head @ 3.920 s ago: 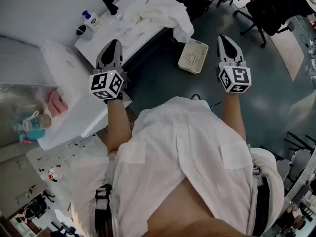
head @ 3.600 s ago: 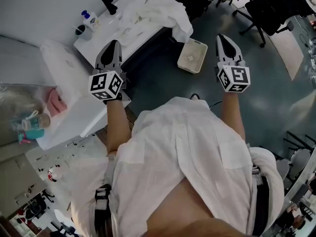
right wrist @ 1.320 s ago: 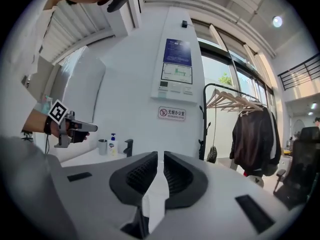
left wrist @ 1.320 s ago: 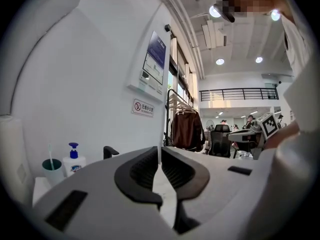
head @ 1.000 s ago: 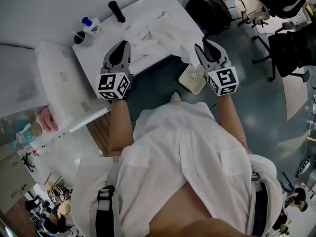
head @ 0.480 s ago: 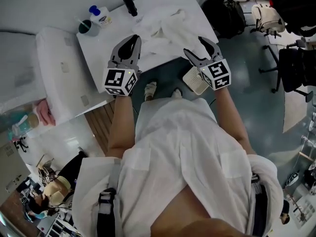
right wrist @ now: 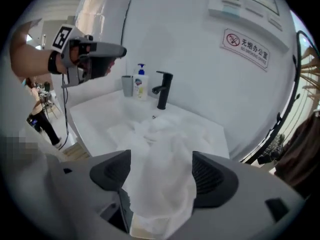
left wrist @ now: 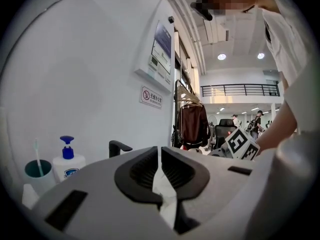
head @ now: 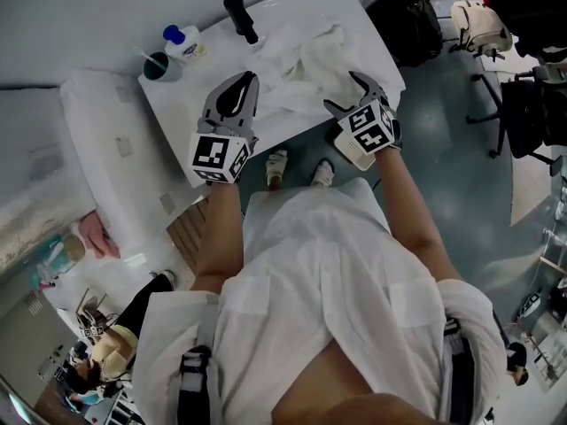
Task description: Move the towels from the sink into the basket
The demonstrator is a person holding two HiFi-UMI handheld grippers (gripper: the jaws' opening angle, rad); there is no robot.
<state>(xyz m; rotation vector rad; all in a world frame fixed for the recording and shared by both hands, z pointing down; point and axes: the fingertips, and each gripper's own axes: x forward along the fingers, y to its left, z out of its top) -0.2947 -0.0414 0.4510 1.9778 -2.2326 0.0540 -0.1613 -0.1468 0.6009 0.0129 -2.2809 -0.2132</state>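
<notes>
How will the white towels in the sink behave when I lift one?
Probably floppy: the towels lie crumpled in soft folds in the sink. Likely light, since the cloth looks thin. The folds overlap, so one lift may drag neighbours.

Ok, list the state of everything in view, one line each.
Towels, heaped in the sink.
Basket, on the floor, mostly hidden.
Left hand-held gripper, shut, empty.
Right hand-held gripper, open, just been opening, towels between its jaws.
Tap, no water running.
</notes>
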